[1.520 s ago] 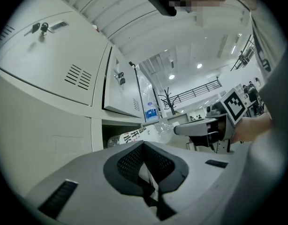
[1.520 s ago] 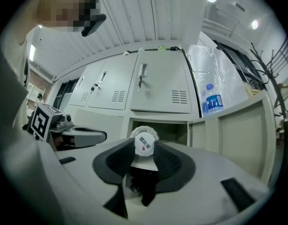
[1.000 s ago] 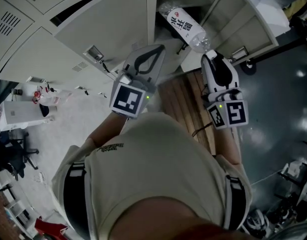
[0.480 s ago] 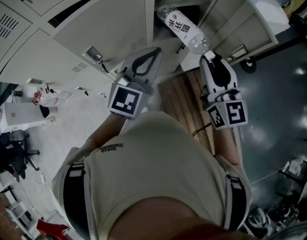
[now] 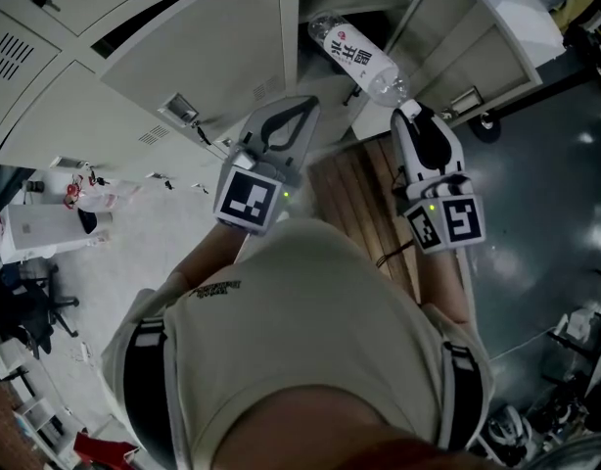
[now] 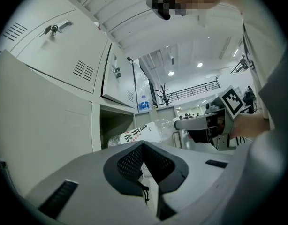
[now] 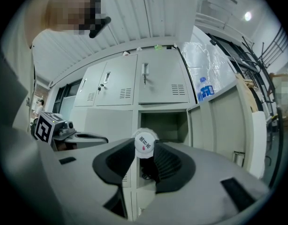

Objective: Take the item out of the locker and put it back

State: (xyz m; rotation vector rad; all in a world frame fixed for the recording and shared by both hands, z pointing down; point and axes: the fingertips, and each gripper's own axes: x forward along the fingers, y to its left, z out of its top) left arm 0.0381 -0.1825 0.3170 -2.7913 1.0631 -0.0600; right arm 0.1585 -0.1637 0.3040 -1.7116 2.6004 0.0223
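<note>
Almost nothing has moved since a second ago: the clear plastic water bottle (image 5: 357, 55), with its white label, sits a shade nearer the locker in the head view, and nothing else has shifted. We hold the bottle in the air by its top end alone. The right gripper (image 5: 406, 108) has its dark pads closed on the neck, and the white cap (image 7: 145, 144) shows as a round disc between them in the right gripper view. Gripping there leaves the whole body free to go in first, we judge.

The bottle's long axis runs along the gripper's own line, about level. Its base points away from us into the open grey metal locker compartment (image 7: 165, 123) and its cap points back at us. The base is at the compartment's front edge; we cannot tell whether it has crossed it.

The compartment's grey door (image 7: 219, 121) stands swung out to the right, clear of the path. Left of the bottle, the left gripper (image 5: 302, 108) has its jaws together on nothing. It hangs in front of the shut locker front (image 5: 212, 57) beside the opening, near the bottle but apart from it, seemingly just kept out of the way.
</note>
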